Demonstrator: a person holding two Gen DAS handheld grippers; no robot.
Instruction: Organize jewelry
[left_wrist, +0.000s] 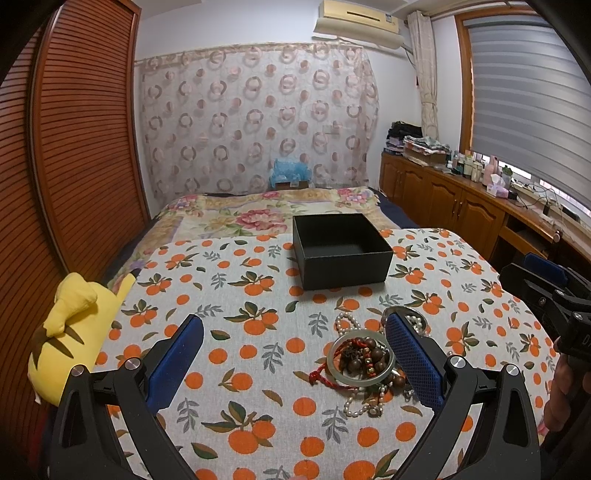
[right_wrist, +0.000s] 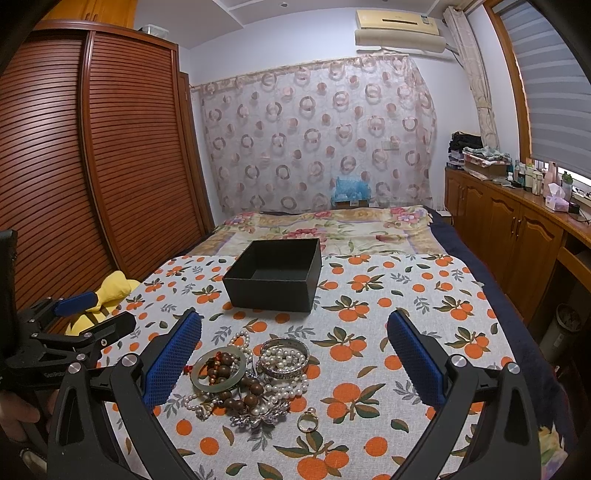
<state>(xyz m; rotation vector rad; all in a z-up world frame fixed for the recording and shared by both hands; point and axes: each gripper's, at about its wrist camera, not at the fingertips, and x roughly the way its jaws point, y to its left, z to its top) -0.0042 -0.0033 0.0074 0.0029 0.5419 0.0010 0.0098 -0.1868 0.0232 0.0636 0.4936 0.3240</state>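
Your left gripper (left_wrist: 295, 354) stands wide open with nothing between its blue pads (left_wrist: 177, 365). It hovers over the orange-print cloth (left_wrist: 240, 295), and its right finger (left_wrist: 413, 358) passes in front of the near edge of the jewelry pile (left_wrist: 369, 362); whether it touches the pieces, you cannot tell from this view.

Your right gripper (right_wrist: 293, 354) is spread just as wide and grips nothing. The jewelry pile sits between its fingers, nearer the left one, whose pad (right_wrist: 173, 358) lies just beside the pale green bangle (right_wrist: 218, 371).

In the pile, the green bangle rests on top of dark brown wooden beads (right_wrist: 236, 395), with red cord (left_wrist: 325, 374) trailing out on one side. A silver bangle (right_wrist: 283, 358) lies just beside it, with white pearl strands (right_wrist: 284, 360) heaped through and around it. A silver brooch-like piece (right_wrist: 258, 415) lies at the near edge, and a small gold ring (right_wrist: 307, 421) rests on the cloth just apart from the heap.

The black box (right_wrist: 275, 275) stands open beyond the pile, well apart from it, on the same cloth. What shows of its inside is bare dark lining, with no jewelry in it; the near part of its floor is hidden by the front wall.

A yellow plush toy (left_wrist: 74, 332) lies at the left edge of the cloth. Each gripper shows at the edge of the other's view, with a hand (right_wrist: 16, 417) on the left handle.
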